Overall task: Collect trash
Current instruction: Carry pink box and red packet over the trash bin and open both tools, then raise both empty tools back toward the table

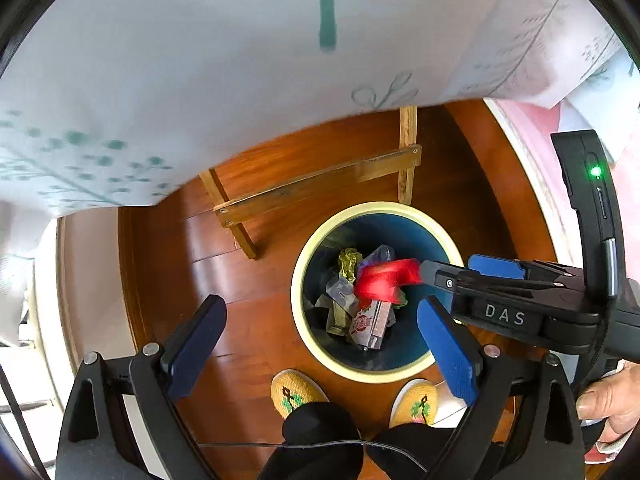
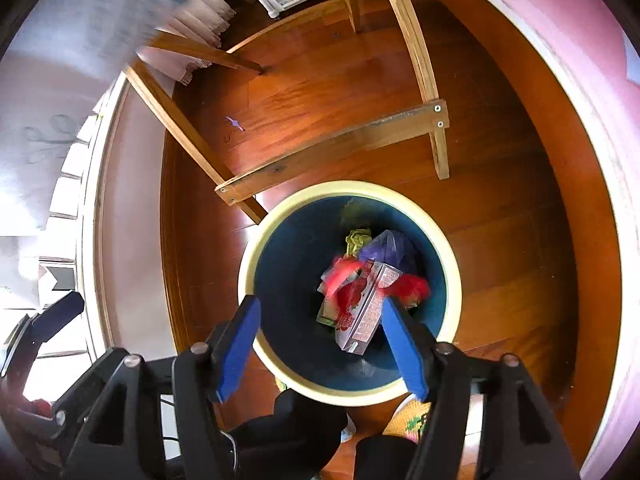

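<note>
A round bin with a cream rim (image 1: pixel 297 292) (image 2: pixel 246 276) and a blue inside stands on the wooden floor. In it lie a pink-and-white carton (image 1: pixel 370 322) (image 2: pixel 364 312), a purple bag (image 2: pixel 388 248) and a yellow-green wrapper (image 2: pixel 358 238). A red wrapper (image 1: pixel 380 282) (image 2: pixel 408 288), blurred, is over this trash, just off the tip of my right gripper (image 1: pixel 448 266) (image 2: pixel 320 344). That gripper is open above the bin, and no pad presses on anything. My left gripper (image 1: pixel 320 348) hangs wide open and empty beside the bin's near edge.
A wooden table frame (image 1: pixel 320 184) (image 2: pixel 332 148) stands right behind the bin, under a white cloth with green print (image 1: pixel 200 80). The person's yellow slippers (image 1: pixel 298 390) are at the bin's near side. A small purple scrap (image 2: pixel 235 123) lies on the floor under the table.
</note>
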### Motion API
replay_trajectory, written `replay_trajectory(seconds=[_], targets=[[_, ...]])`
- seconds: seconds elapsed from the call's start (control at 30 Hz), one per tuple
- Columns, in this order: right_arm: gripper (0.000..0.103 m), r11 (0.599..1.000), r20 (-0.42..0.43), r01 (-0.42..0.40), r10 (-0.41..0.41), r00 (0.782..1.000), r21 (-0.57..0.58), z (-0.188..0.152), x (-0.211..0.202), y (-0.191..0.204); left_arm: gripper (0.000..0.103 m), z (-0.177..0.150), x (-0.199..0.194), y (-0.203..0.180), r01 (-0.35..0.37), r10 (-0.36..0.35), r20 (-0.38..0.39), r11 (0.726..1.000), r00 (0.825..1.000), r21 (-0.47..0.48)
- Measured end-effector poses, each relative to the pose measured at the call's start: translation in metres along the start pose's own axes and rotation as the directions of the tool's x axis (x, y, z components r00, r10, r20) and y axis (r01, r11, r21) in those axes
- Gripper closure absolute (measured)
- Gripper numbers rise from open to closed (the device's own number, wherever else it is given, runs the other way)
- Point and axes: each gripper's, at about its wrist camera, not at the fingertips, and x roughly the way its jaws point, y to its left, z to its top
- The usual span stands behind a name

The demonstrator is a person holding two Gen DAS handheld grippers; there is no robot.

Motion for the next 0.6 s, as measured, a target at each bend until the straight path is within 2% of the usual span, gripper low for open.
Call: replay_trajectory(seconds=[0.17,0.37,0.6], targets=[[0.039,1.000,0.002,0.008,-0.008,1.000,-0.004,-0.002,-0.034,0.014,0.006,-0.001,-0.041,0.000,-0.003,0.003,0.010,1.000,1.000,-0.006],[0.039,1.000,0.010,0.004,-0.004,1.000,-0.012,-0.007,-0.093,0.030,0.006,0.005,-0.110,0.001,-0.013,0.014,0.033,1.000,0.999,-0.025],[0.039,0.998,0.044,-0.021,0.023,0.999,-0.054,-0.015,-0.183,0.053,0.006,0.021,-0.208,0.001,-0.021,0.028,0.121,0.998,0.992,-0.057]])
